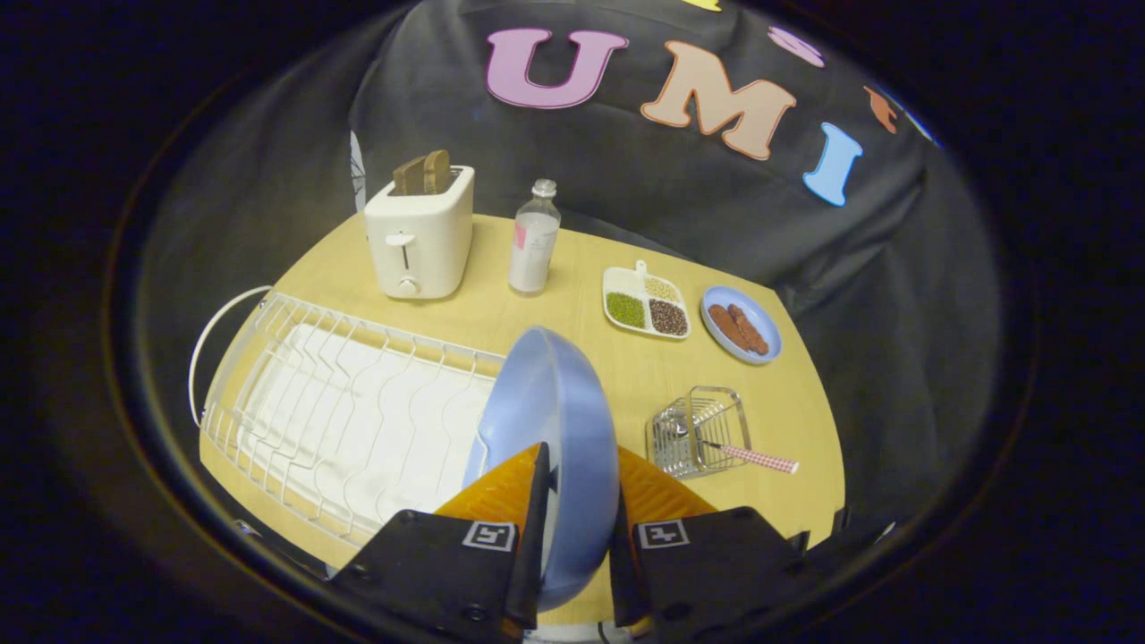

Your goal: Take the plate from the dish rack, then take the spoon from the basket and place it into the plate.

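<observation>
Plate (550,420) stands on edge, clenched between the fingers of the claw (577,501), just beside the dish rack (340,420). Gripped by its rim alone, it could pivot or slip on the way down. Beyond, to the right, the spoon (751,457) waits in the basket (702,429) on a pale wooden worktop (805,394), dark cloth behind.

A white toaster (419,240) holding bread stands on the bench (572,309) beside a bottle (534,238). Nearby sit a divided tray (646,302) of grains and a blue dish (742,324) of brown food.
</observation>
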### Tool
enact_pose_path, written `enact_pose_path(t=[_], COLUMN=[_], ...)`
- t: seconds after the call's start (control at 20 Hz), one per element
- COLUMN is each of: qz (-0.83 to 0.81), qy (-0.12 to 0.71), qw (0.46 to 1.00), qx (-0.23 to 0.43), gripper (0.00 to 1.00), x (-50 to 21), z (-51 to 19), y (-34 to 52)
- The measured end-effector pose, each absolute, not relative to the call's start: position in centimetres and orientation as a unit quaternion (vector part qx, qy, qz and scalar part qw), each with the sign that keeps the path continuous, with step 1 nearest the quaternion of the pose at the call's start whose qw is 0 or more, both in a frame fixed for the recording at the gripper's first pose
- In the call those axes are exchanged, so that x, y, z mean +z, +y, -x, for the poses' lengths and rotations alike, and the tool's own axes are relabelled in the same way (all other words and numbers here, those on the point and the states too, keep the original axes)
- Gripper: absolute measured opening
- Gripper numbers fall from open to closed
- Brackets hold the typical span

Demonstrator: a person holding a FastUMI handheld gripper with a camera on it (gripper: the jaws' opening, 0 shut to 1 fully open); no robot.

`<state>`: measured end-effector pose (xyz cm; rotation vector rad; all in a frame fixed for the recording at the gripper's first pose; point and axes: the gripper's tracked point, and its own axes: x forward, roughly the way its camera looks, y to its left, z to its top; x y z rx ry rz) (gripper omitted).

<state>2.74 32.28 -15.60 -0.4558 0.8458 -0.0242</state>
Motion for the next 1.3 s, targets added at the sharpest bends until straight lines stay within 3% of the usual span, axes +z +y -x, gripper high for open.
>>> enact_pose_path(t=[0.65,0.9,1.3], qz=[0.280,0.232,0.043], qy=[0.382,0.362,0.422], qw=[0.880,0.903,0.904], qx=[-0.028,-0.012,0.051], gripper=[0.30,0.28,0.28], x=[-11.8,-7.6,-8.0], z=[-4.3,-4.7,-2.0], y=[34.7,35.3,31.3])
